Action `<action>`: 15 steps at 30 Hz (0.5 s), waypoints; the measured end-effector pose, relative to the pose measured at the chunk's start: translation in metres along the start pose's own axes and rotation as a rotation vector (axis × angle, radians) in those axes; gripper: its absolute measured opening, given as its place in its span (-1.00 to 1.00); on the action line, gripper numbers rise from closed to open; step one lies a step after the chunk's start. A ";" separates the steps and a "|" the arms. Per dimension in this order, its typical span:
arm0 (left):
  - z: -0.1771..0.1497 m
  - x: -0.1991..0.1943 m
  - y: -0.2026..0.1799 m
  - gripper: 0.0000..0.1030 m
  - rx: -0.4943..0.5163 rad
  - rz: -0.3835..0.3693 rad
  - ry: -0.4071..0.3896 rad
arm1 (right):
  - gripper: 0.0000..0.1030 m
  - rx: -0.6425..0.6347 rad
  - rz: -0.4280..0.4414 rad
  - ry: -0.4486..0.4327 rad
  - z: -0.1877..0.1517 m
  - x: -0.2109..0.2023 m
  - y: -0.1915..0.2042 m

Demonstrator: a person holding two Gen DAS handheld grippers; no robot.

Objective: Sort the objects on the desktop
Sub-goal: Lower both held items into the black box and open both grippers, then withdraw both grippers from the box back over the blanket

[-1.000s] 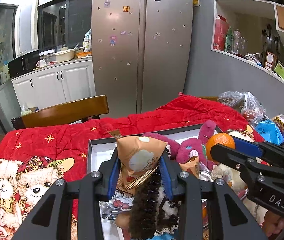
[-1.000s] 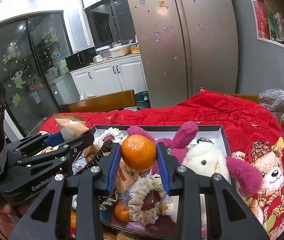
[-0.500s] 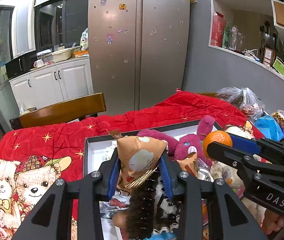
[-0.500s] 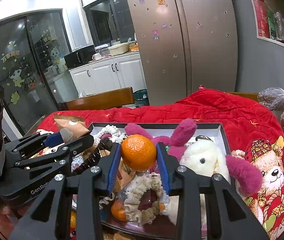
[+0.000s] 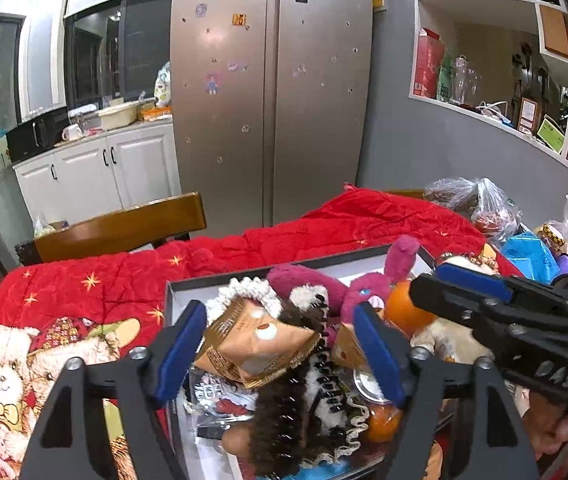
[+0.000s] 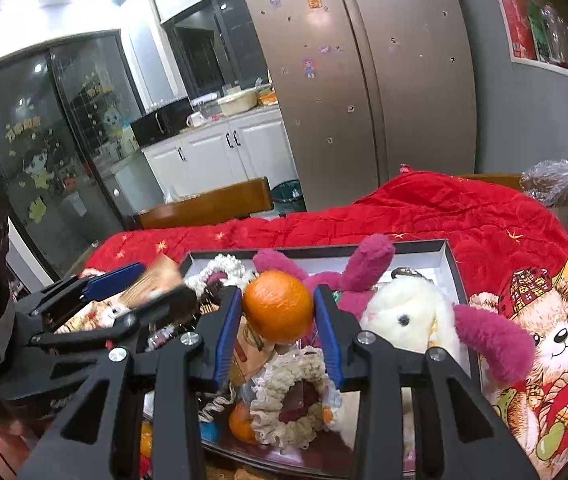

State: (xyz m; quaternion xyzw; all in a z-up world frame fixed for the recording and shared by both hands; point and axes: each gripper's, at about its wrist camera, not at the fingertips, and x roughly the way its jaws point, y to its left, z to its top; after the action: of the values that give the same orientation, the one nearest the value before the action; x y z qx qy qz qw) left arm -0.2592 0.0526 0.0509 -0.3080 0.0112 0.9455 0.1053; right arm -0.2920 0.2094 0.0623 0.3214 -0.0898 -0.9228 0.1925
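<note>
Opening wide right now at the left tongs (image 5: 279,310), with the snack packet (image 5: 252,344) between the blue pads but touched by neither. Lying loose on top of the pile of toys in the box (image 6: 450,264), long side running about 9 to 3 o'clock, flat face turned up. Nothing pinched there. Over at 2 o'clock from the packet, seen from the left wrist, sits the other pair. Opening a little too at the right tongs (image 6: 277,292), with the orange (image 6: 278,306) at 12 o'clock, right at the tips, and the pads close against both its sides, looking as if just touching. Round, so no long side to line up with. Held high above the pile, with the white plush dog (image 6: 404,316) at 3 o'clock and the pink plush (image 6: 368,260) behind at 1 o'clock. Probably about to drop the orange straight down into the box, so watch for rolling. Right hand nearer to the orange, left hand nearer to the packet. Both pointing forward and tipped down at the box on the red blanket (image 5: 324,228), side by side, left at 9 o'clock of right.
</note>
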 end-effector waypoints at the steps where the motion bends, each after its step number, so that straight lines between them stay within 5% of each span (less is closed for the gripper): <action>1: 0.000 0.000 0.001 0.58 -0.003 0.001 -0.001 | 0.09 0.010 0.015 -0.011 0.001 -0.004 -0.001; 2: 0.001 0.001 0.003 0.59 -0.008 -0.002 0.004 | 0.32 0.014 0.023 -0.018 0.003 -0.006 -0.002; 5: 0.002 0.004 0.008 0.59 -0.032 0.000 0.021 | 0.59 0.023 0.042 -0.043 0.005 -0.013 -0.002; 15: 0.005 -0.001 0.020 0.59 -0.055 0.026 0.018 | 0.81 0.031 0.046 -0.050 0.009 -0.022 0.001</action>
State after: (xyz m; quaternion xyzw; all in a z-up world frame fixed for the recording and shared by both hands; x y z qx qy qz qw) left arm -0.2654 0.0329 0.0548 -0.3189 -0.0100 0.9440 0.0842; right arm -0.2819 0.2178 0.0815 0.2990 -0.1162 -0.9244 0.2061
